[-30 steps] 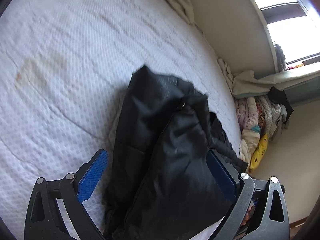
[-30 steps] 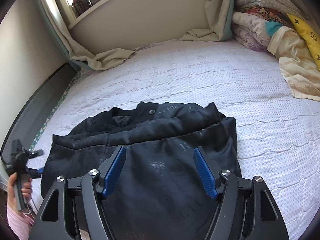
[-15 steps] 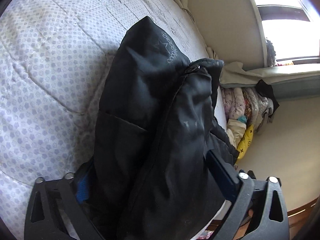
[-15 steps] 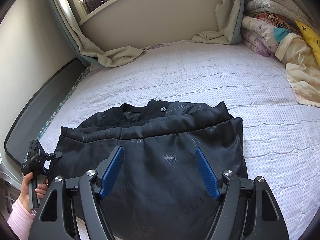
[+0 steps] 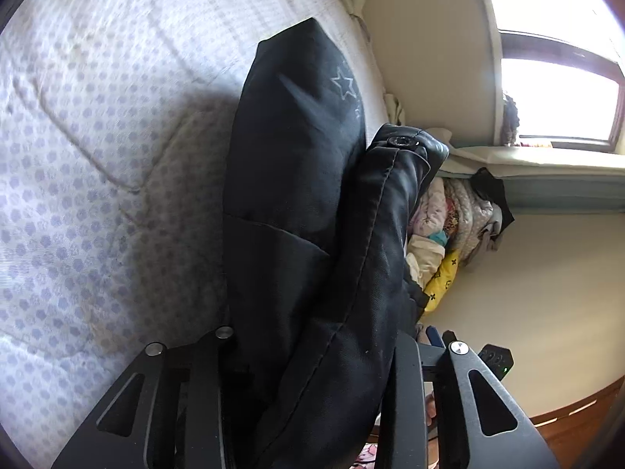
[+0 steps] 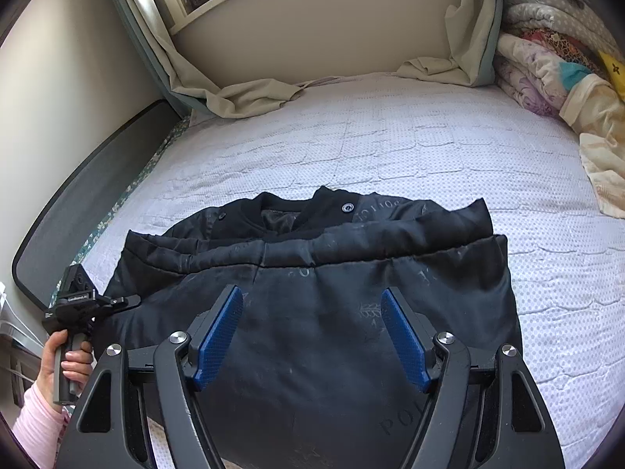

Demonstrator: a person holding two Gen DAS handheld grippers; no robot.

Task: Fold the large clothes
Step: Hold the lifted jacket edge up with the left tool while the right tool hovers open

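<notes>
A large black jacket lies on the white quilted mattress, its lower part folded up over the body, collar and snap buttons facing the window. My right gripper is open and empty, hovering above the jacket's near edge. My left gripper is closed on the jacket's left side; the thick fabric fills the space between its jaws and hides the blue pads. It also shows in the right wrist view, held in a hand at the jacket's left edge.
A pile of folded blankets and clothes sits at the bed's far right. Beige curtains drape onto the mattress below the window sill. A dark bed rail runs along the left side.
My left gripper has pushed in onto the jacket's left side and closed on it. My right gripper has pulled back and risen slightly, staying open.
</notes>
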